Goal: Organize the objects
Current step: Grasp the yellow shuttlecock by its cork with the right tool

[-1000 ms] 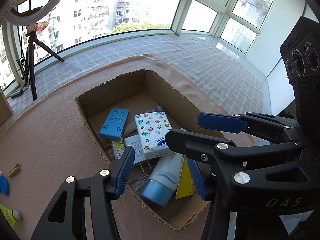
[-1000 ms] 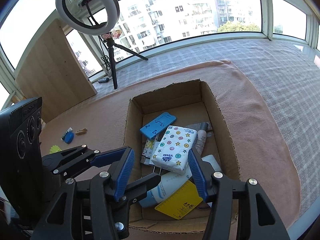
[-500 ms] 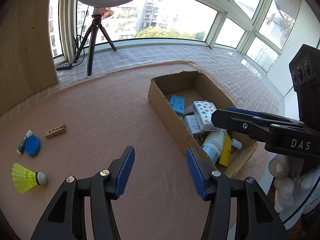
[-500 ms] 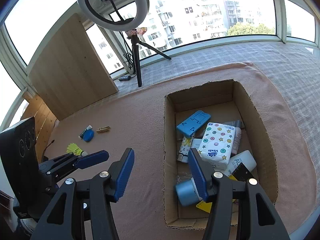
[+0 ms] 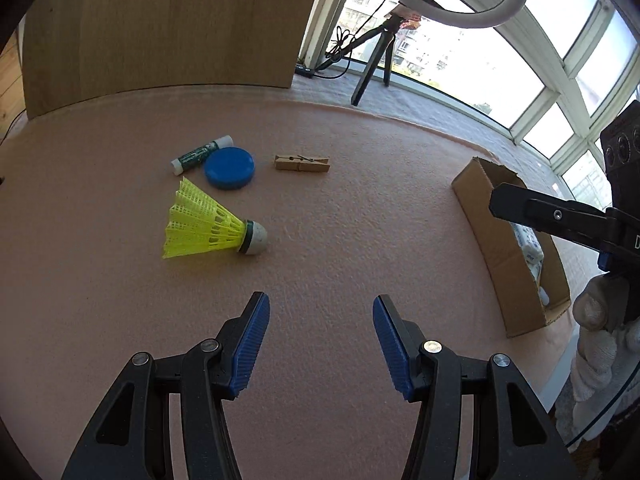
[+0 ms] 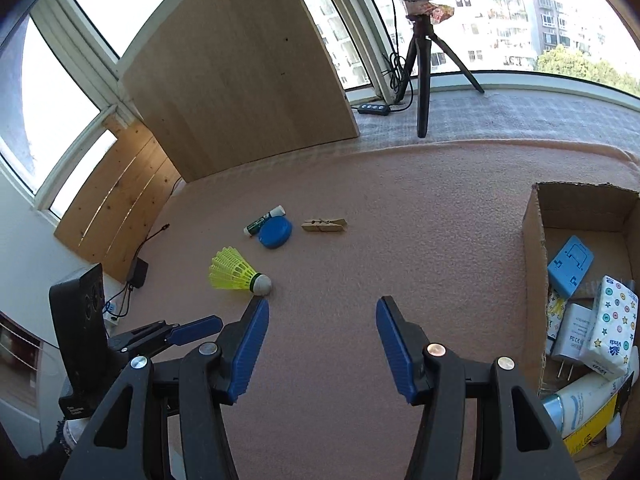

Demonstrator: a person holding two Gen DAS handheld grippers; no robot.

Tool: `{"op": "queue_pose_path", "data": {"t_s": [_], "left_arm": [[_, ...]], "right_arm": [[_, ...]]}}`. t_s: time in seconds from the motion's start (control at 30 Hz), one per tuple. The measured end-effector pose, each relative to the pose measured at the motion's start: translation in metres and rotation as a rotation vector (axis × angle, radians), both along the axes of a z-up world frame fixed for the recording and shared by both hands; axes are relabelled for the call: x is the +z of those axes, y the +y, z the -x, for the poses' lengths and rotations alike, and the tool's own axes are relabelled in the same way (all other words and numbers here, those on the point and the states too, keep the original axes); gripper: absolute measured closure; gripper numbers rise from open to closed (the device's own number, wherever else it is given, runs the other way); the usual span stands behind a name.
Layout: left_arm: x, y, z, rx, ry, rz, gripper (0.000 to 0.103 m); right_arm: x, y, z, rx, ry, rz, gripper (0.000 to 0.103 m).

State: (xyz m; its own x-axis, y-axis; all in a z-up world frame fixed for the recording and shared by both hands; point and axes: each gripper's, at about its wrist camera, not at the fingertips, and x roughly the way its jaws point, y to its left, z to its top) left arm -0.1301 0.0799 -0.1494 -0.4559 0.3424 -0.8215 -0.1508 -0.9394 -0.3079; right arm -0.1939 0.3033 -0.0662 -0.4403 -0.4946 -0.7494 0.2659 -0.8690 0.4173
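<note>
A yellow shuttlecock (image 5: 208, 226) (image 6: 238, 271) lies on its side on the pink cloth, cork to the right. Behind it sit a blue round lid (image 5: 229, 169) (image 6: 275, 233), a small green-and-white tube (image 5: 201, 154) (image 6: 264, 219) and a wooden clothespin (image 5: 302, 163) (image 6: 324, 225). The cardboard box (image 5: 508, 256) (image 6: 534, 240) at the right holds a blue stand, a spotted tissue pack, a charger and a tube. My left gripper (image 5: 320, 320) hovers open and empty, below and right of the shuttlecock. My right gripper (image 6: 320, 322) is open and empty between shuttlecock and box.
A wooden board (image 5: 160, 24) (image 6: 240, 80) leans at the back left. A ring light on a tripod (image 5: 376, 60) (image 6: 420, 64) with a cable stands behind the cloth by the windows. A gloved hand (image 5: 600, 320) holds the right gripper's handle.
Both grippers swung left, away from the box and over the open cloth. The shuttlecock, lid, tube and clothespin have come close in both views. Jaw openings look unchanged.
</note>
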Motion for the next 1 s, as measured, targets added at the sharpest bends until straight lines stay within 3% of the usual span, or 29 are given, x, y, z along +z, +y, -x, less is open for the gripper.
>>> {"op": "queue_pose_path", "data": {"t_s": [0.2,0.57,1.0], "left_arm": [[-0.016,-0.033,0.004,0.060,-0.029,-0.039,0.045],[-0.038,-0.048,0.032,0.101,-0.063,-0.102,0.045],[-0.049,-0.048,0.068,0.087,-0.067,-0.100,0.045]], "right_arm": [[-0.014,-0.061,0.026,0.165,-0.050,0.011,0.051],[-0.054,-0.132,0.067,0.317,-0.140,-0.024,0.053],[-0.086,-0.159,0.093,0.357,-0.210,-0.008,0.057]]}}
